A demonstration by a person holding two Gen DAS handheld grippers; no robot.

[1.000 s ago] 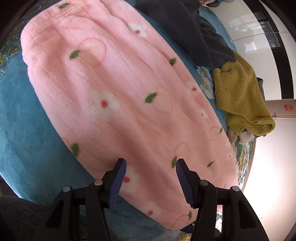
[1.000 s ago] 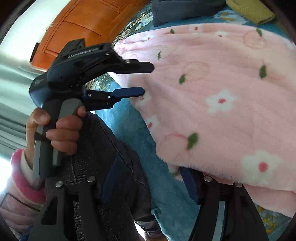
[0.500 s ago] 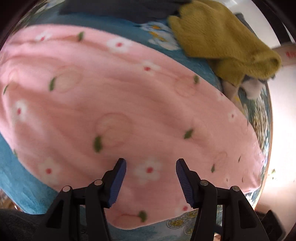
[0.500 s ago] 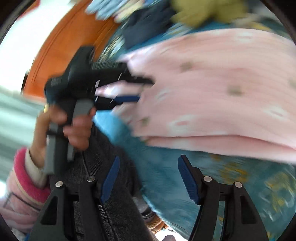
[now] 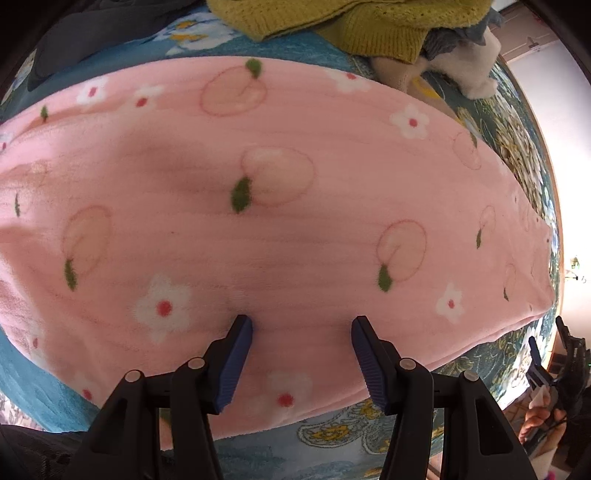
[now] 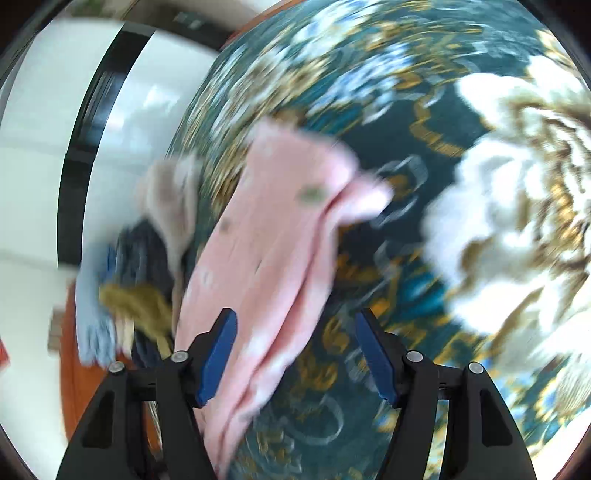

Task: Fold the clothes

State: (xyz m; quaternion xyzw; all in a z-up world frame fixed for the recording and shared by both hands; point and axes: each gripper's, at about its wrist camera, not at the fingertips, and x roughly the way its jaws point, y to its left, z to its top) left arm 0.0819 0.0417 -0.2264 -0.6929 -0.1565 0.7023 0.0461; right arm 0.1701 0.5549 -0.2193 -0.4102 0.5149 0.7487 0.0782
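Nearest the left wrist camera, the left gripper (image 5: 301, 325) hangs with jaws spread and empty just over the near hem of the pink peach-print fleece garment (image 5: 280, 206), which lies flat and lengthwise on the floral teal bedspread (image 5: 332, 435). In the blurred right wrist view, the right gripper (image 6: 295, 321) is likewise released, straddling the garment's layered end (image 6: 273, 266) without pinching it. Whether this doubled fleece awaits a further fold cannot be settled; any grasp should take all layers at the edge together. Beyond lie a mustard knit sweater (image 5: 354, 22) and a dark grey garment (image 5: 96, 33).
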